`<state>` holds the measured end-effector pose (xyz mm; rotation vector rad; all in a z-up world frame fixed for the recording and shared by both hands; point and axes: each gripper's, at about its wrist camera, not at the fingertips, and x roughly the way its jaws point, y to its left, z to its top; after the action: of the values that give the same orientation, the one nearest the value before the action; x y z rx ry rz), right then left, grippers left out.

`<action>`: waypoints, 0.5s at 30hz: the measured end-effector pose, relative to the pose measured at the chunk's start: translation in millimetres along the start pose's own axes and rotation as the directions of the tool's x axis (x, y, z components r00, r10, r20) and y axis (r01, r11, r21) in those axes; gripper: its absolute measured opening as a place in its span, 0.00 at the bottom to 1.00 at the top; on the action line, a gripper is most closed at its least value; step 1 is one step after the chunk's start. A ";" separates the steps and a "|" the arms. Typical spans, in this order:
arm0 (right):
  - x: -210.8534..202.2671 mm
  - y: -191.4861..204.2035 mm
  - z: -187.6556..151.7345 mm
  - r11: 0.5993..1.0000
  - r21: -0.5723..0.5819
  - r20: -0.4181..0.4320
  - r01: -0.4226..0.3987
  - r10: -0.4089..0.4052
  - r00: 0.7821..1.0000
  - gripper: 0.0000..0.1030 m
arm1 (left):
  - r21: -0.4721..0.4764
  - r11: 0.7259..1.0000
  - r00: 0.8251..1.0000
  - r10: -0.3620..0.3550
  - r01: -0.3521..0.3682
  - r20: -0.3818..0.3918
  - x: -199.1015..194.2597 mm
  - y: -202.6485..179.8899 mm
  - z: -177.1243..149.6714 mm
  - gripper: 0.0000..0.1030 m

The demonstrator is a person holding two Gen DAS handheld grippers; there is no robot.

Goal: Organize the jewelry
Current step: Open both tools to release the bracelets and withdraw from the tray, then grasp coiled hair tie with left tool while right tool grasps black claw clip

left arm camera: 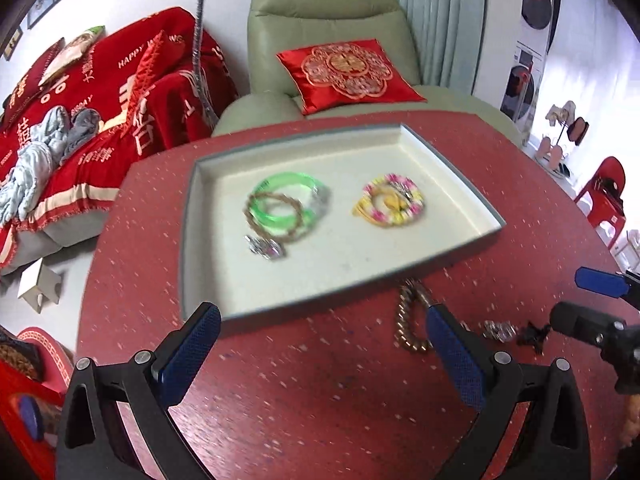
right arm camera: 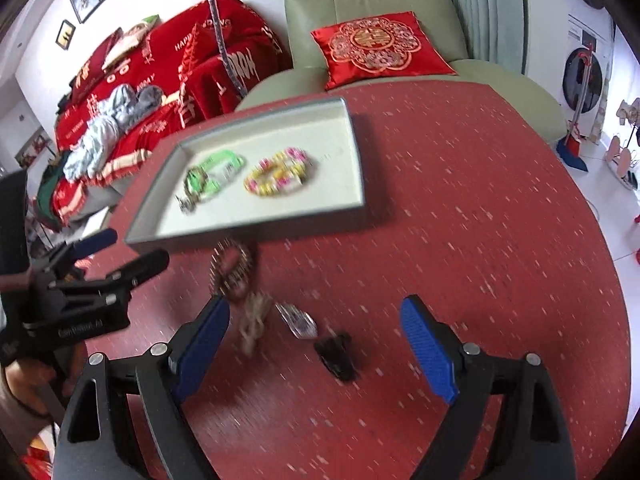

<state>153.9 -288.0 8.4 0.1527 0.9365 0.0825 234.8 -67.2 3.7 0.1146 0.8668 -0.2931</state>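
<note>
Both grippers spread wide w/ nothing held: left gripper (left arm camera: 324, 344), right gripper (right arm camera: 316, 340). Tray (left arm camera: 188, 216) holds 2 clusters. Bead bracelet (right arm camera: 234, 266) lies at tray's 6 o'clock; clip (right arm camera: 298, 320), dark piece (right arm camera: 336, 354), maybe an earring, nearby. Approach bracelet low, pinch 1 side.
</note>
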 end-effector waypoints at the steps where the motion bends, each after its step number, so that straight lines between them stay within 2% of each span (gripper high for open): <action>1: -0.9 -3.2 -5.2 1.000 -0.001 -0.007 0.007 -0.007 1.000 0.87 | 0.000 1.000 1.000 -0.001 0.001 -0.005 1.6 -2.6 -2.8 1.00; 15: 13.8 -10.0 -31.5 0.998 -0.042 -0.051 0.051 -0.053 0.997 0.87 | -0.061 0.998 0.998 -0.001 -0.003 -0.063 26.9 -16.6 -14.8 1.00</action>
<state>136.7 -293.0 -22.7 0.0889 0.9901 0.0572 235.4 -85.5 -26.1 0.0678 0.9370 -0.2628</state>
